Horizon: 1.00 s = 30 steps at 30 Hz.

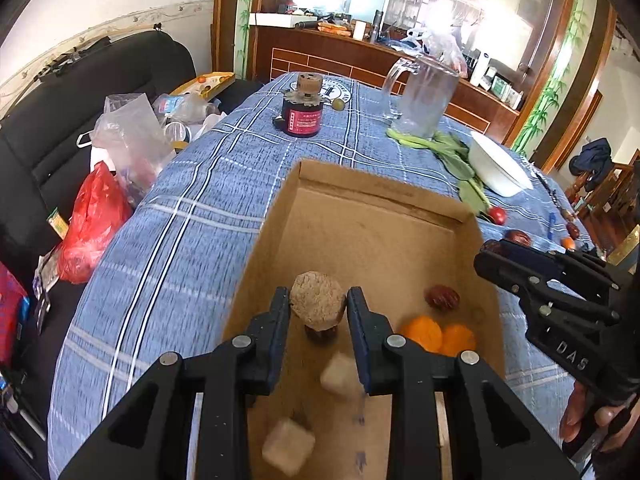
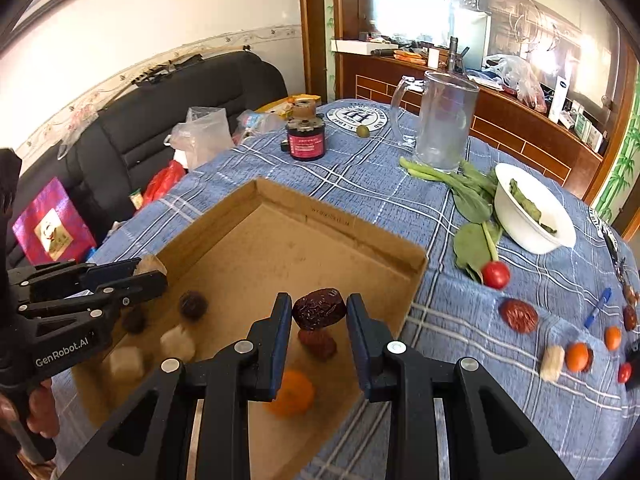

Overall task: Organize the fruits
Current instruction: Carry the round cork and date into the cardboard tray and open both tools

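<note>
Both my hands tilt steeply down over the box. My left gripper pinches a round, tan, grainy-topped fruit between its fingertips, held above the box floor. Below it lie two pale cubes, and to its right two oranges and a wrinkled red date. My right gripper pinches a dark, wrinkled date crosswise, above another date and an orange in the box. More fruit lies on the cloth to its right: a tomato, a date, small oranges.
</note>
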### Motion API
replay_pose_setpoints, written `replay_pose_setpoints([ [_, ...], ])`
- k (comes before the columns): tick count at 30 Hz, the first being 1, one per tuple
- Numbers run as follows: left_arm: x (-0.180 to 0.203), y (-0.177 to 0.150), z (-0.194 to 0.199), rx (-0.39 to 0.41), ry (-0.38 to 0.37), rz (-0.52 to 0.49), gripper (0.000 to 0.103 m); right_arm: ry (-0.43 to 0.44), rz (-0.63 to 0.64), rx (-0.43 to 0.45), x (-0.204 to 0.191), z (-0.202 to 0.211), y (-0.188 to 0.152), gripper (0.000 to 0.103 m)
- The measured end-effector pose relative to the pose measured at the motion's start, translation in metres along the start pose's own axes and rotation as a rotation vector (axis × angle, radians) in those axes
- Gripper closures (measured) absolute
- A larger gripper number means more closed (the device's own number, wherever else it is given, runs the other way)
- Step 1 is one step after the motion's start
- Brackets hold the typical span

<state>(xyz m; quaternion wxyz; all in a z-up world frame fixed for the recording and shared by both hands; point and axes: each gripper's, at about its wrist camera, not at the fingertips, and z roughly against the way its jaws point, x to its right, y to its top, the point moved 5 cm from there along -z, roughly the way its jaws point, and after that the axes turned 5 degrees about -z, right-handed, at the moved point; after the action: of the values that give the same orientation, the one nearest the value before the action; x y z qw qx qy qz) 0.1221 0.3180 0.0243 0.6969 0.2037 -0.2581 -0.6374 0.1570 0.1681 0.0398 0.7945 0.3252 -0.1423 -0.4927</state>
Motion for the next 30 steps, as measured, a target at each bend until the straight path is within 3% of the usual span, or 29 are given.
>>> replay_pose_setpoints([
  [13,-0.006,0.026,-0.061,-0.081,-0.011,0.002,0.075,-0.024,-0.088,-0.105,0.026,-0.068,0.012,0.072],
  [30,-0.001,0.021,-0.077,-0.125,0.008,-0.023,0.075,-0.031,-0.086,-0.158,0.028,-0.088,0.007,0.072],
])
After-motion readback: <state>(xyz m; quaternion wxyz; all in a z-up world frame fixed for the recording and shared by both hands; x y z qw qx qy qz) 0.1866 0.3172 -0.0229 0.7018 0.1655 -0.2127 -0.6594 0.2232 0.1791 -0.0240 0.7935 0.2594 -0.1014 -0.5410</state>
